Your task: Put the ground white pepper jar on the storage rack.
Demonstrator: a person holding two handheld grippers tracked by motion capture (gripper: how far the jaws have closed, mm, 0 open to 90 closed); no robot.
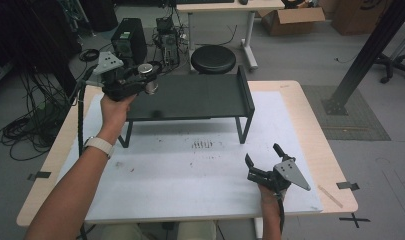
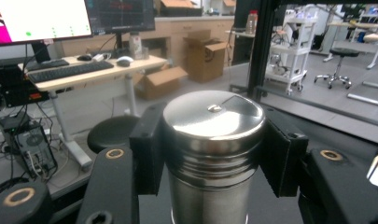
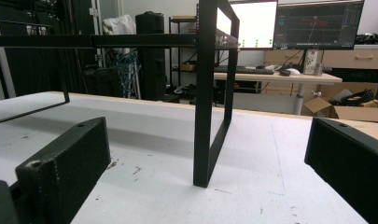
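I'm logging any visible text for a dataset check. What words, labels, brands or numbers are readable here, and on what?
None can be read.
Monitors behind the table: graphs and text, too small to read.
Cardboard box on the floor: a dark mark, too blurred to read.
Steel canister in the left claw: no label showing.
Black shelf: no lettering showing.
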